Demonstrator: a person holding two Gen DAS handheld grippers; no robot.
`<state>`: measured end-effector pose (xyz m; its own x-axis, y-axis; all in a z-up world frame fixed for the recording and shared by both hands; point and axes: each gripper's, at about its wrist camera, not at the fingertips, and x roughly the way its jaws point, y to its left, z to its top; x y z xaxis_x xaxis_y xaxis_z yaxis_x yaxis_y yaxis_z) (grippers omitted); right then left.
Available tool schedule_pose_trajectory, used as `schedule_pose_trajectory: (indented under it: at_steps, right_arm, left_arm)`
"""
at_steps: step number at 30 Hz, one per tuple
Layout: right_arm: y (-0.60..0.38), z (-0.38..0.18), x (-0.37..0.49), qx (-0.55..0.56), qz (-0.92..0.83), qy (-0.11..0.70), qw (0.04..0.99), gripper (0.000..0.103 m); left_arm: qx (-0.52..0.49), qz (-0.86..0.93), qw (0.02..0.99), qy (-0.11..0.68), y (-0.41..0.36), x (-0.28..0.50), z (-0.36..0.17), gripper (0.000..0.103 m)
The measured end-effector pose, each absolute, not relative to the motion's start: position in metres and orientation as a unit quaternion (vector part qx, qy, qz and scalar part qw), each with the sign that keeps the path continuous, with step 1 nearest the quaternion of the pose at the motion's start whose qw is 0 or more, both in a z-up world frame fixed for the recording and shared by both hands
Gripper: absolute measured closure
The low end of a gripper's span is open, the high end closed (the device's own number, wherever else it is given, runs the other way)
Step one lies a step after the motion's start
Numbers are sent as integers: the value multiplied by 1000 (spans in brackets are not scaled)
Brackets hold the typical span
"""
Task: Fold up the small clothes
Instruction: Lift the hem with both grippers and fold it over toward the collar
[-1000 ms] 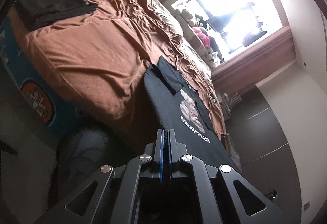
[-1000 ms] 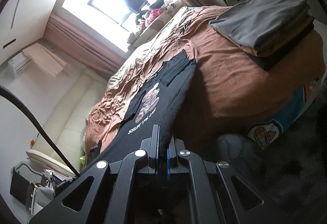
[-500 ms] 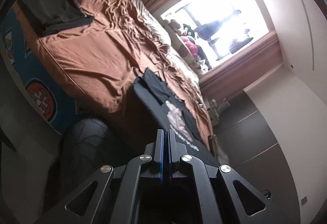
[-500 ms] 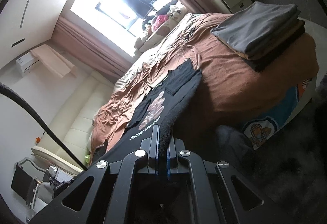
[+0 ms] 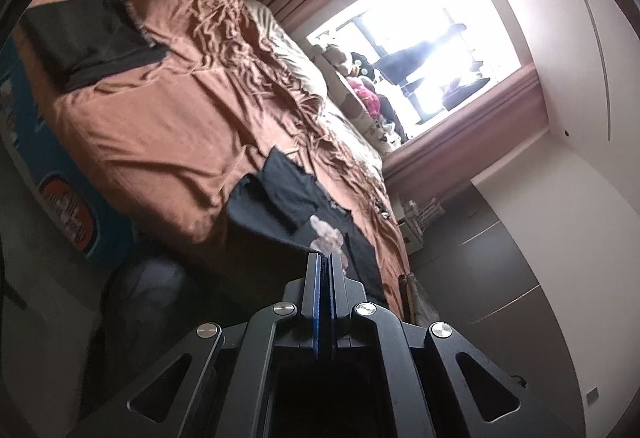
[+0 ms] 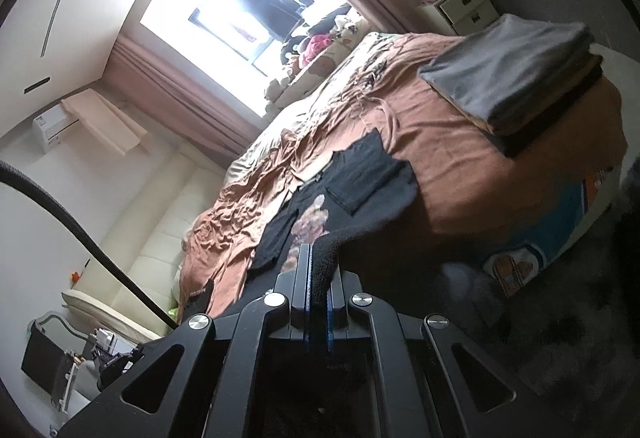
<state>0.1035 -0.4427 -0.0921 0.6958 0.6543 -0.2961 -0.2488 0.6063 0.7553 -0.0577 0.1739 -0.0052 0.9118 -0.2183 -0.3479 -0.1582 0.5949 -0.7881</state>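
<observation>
A black T-shirt (image 5: 280, 198) with a pale chest print lies front up on the brown bedspread (image 5: 160, 126), sleeves folded in over the chest. Its hem end is lifted off the bed toward both cameras. My left gripper (image 5: 325, 258) is shut on one hem corner. My right gripper (image 6: 318, 250) is shut on the other corner, and a thick fold of black fabric (image 6: 324, 258) shows between its fingers. The shirt also shows in the right wrist view (image 6: 360, 178).
A stack of folded dark clothes (image 5: 88, 38) sits at the bed's foot corner; it also shows in the right wrist view (image 6: 516, 78). Stuffed toys (image 5: 360, 94) line the bright window. A dark rug (image 6: 560, 318) lies below the bed, a white drawer unit (image 6: 460, 6) beyond.
Both grippers have risen and pulled back with the hem. The shirt's lower half is lifted and bunched, and the print's lettering has dropped out of sight.
</observation>
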Motion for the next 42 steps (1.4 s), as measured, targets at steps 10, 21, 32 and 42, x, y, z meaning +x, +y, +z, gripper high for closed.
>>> schedule_pose_trajectory:
  at_steps: [10, 21, 32, 42]
  right_arm:
    - [-419, -62, 173, 346, 265, 270, 858, 101]
    - [-390, -34, 253, 339, 255, 265, 866, 101]
    - [-367, -19, 329, 328, 246, 284, 867, 101]
    - [-340, -12, 398, 314, 232, 299, 871, 101]
  left_arm:
    - [-435, -22, 879, 195, 196, 18, 42, 101]
    - [-418, -32, 888, 190, 211, 112, 87, 101]
    - [-400, -28, 892, 211, 219, 197, 101, 101]
    - [-398, -5, 887, 235, 233, 273, 87, 101]
